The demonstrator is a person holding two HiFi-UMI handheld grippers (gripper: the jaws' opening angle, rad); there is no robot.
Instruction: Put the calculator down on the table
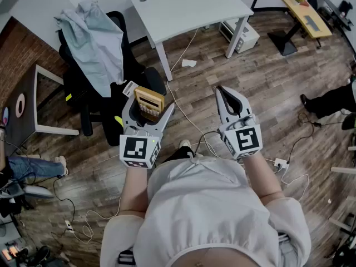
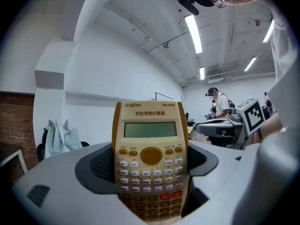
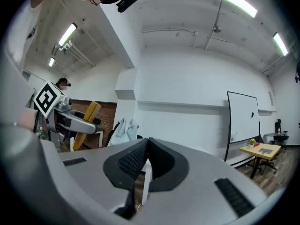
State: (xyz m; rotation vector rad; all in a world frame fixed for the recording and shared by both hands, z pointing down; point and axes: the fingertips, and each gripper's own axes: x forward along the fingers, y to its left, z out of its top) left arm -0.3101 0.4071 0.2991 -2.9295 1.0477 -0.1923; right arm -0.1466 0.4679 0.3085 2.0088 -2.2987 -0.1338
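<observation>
Holding the calculator (image 1: 149, 103) in the left gripper (image 1: 149, 101), well short of the white table (image 1: 189, 7).
Head view: the calculator sits left of centre, clamped between the left jaws; the right gripper (image 1: 223, 91), right of centre, is closed and empty; the table lies at upper centre. Left gripper view: the calculator fills lower centre, keys facing the camera, pads pressing its two sides. Right gripper view: the pads meet on nothing.

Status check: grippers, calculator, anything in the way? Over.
Left gripper shut on calculator, upright, not yet at table. Right gripper shut, empty. Table ahead; chair at its left.
</observation>
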